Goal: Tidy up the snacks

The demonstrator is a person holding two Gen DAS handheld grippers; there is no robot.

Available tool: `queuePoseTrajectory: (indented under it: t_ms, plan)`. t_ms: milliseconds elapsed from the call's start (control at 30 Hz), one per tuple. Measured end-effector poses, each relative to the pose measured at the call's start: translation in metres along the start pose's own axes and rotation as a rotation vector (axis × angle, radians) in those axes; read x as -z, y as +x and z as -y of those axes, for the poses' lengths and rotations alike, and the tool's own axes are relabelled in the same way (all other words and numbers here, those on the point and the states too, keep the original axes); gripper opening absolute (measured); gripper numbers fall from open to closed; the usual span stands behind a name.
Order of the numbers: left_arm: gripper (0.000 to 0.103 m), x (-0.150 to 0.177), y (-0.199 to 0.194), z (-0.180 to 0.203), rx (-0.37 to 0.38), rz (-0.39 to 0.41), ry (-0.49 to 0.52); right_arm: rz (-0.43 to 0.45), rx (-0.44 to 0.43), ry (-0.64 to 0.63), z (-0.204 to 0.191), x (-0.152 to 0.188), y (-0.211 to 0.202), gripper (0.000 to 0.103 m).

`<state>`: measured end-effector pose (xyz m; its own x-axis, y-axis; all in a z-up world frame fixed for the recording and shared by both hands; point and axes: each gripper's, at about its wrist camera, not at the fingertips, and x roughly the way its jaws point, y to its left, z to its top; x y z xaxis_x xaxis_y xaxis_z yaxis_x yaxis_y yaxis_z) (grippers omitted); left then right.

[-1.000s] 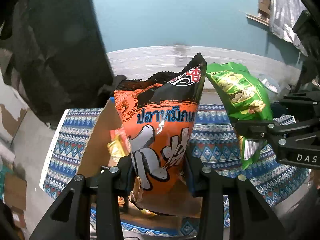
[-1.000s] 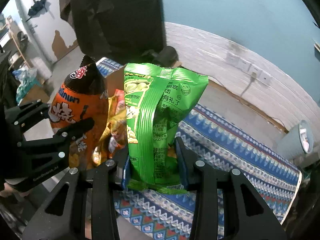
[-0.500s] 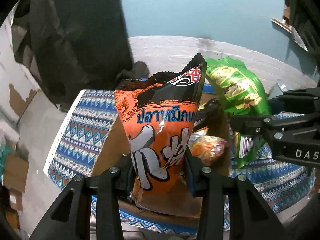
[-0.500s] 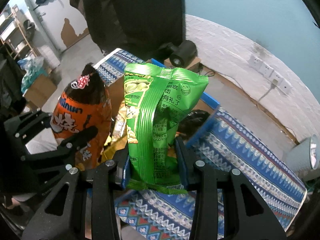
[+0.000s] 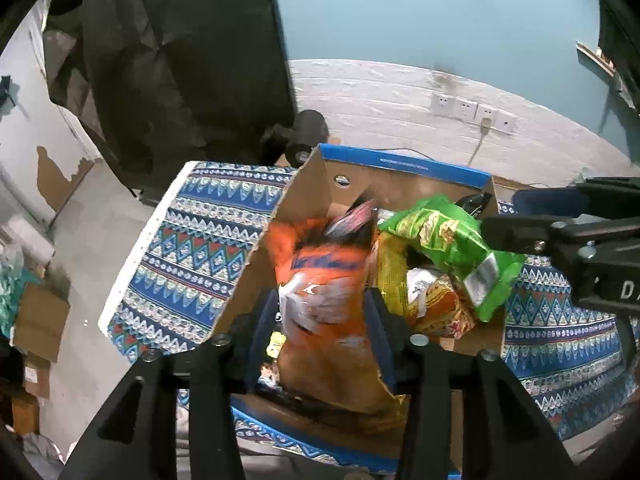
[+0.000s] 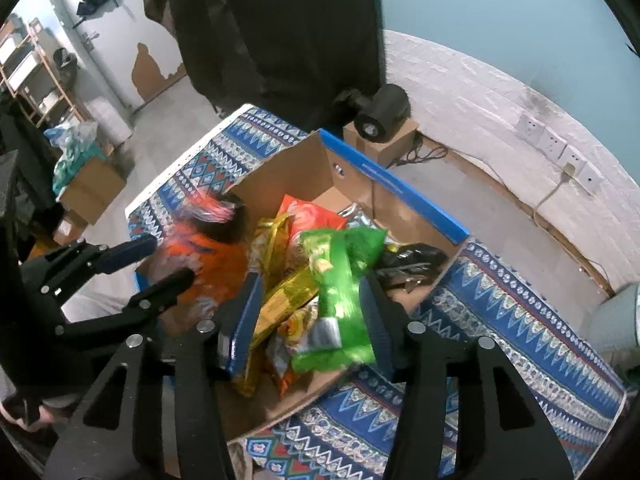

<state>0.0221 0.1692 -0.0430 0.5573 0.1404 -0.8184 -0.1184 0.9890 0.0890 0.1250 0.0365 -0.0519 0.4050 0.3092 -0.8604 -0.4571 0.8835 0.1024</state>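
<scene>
An open cardboard box (image 5: 404, 184) with a blue rim stands on the patterned cloth and holds several snack bags. My left gripper (image 5: 322, 312) is open over the box, and the orange squid-snack bag (image 5: 324, 300), blurred, is dropping between its fingers. My right gripper (image 6: 310, 312) is open too, and the green bag (image 6: 340, 280) is falling free onto the pile. The box (image 6: 352, 168) also shows in the right wrist view, with the orange bag (image 6: 208, 256) at its left side.
Yellow and orange bags (image 6: 288, 280) fill the box's middle, a dark bag (image 6: 412, 260) lies at its right. The blue patterned cloth (image 5: 192, 248) covers the table. A black spotlight (image 6: 380, 114) sits on a small carton behind. A wall with sockets (image 5: 468, 106) is beyond.
Both grippers moved over the box, tilted down and opened. The orange bag and the green bag left the jaws and are falling into the box.
</scene>
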Motion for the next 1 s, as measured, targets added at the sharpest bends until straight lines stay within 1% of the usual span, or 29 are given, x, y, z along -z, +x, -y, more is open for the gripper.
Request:
queuePoseTrajectory:
  t_ms: [33,67,100,167,233,300,400,467,500,600,767,833,867,1000]
  plan:
    - [0.065,0.0,-0.002,0.0,-0.005,0.006,0.001,0.001,0.003,0.003,0.002,0.0,-0.002,0.053]
    - [0.068,0.0,-0.007,0.0,-0.008,0.016,0.001,0.003,0.009,0.008,0.004,0.002,-0.005,0.057]
    - [0.072,0.0,-0.01,0.001,-0.008,0.024,0.002,0.006,0.015,0.01,0.006,0.002,-0.008,0.059]
    - [0.073,0.0,-0.017,0.003,-0.007,0.036,0.012,0.015,0.022,0.016,0.009,0.006,-0.016,0.061]
    - [0.08,-0.001,-0.023,0.006,-0.004,0.044,0.021,0.022,0.025,0.02,0.011,0.008,-0.023,0.063]
    - [0.081,-0.002,-0.03,0.009,-0.004,0.056,0.032,0.029,0.031,0.022,0.013,0.011,-0.029,0.068]
    - [0.082,-0.002,-0.038,0.016,-0.007,0.067,0.064,0.041,0.04,0.023,0.015,0.017,-0.04,0.072]
    - [0.083,-0.002,-0.043,0.02,-0.014,0.066,0.09,0.048,0.051,0.021,0.016,0.022,-0.048,0.074]
    - [0.086,-0.002,-0.045,0.022,-0.015,0.067,0.096,0.053,0.054,0.024,0.017,0.025,-0.053,0.075]
    - [0.087,-0.002,-0.052,0.026,-0.016,0.084,0.114,0.069,0.058,0.028,0.019,0.032,-0.064,0.078]
    - [0.087,-0.003,-0.06,0.032,0.002,0.081,0.122,0.095,0.072,0.026,0.022,0.043,-0.08,0.078]
    - [0.092,-0.002,-0.063,0.034,0.011,0.077,0.124,0.103,0.076,0.027,0.024,0.047,-0.085,0.078]
    - [0.092,-0.003,-0.065,0.035,0.014,0.078,0.124,0.105,0.079,0.026,0.024,0.05,-0.087,0.078]
    - [0.092,-0.002,-0.07,0.039,0.005,0.091,0.132,0.116,0.092,0.023,0.026,0.057,-0.092,0.078]
